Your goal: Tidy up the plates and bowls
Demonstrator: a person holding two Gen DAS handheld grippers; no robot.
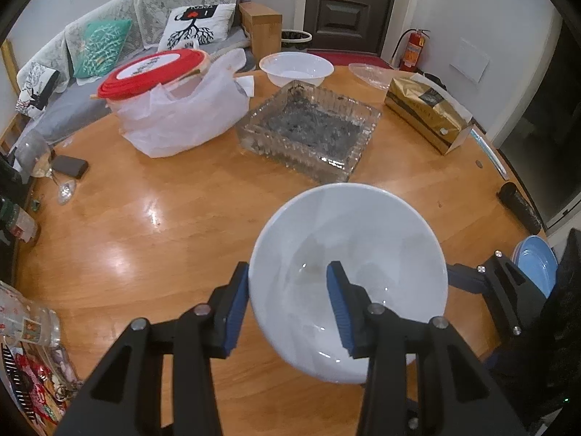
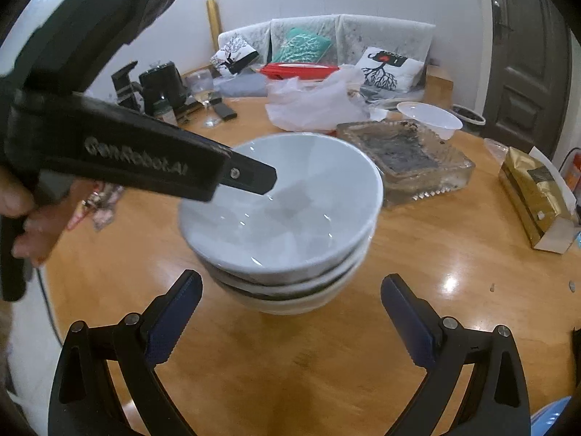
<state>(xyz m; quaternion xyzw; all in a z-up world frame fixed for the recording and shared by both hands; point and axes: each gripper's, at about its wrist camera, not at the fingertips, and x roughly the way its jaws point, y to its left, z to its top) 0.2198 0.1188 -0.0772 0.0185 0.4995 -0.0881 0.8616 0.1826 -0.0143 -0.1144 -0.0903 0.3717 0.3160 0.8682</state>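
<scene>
Bowls: three white ones nested in one stack on the counter; top bowl tilted, not seated flat.
Plates: blue plates at the right counter edge, stacked; count unclear.
Other dishes: one white plastic basin; one square glass dish with dark residue.
Other items: one red-lidded container in a white bag; one gold box; one wine glass; one black kettle.
Surface: round wooden counter, glossy, with light glare.
Room: sofa with patterned cushions behind; dark door; red fire extinguisher by the wall.
Left tool: clamped over the near rim of the top bowl, one finger inside, one outside.
Right tool: spread wide, holding nothing; bowl stack just ahead, between the finger lines, not touching.
Stack position: centre-front of counter, glass dish beyond it.
</scene>
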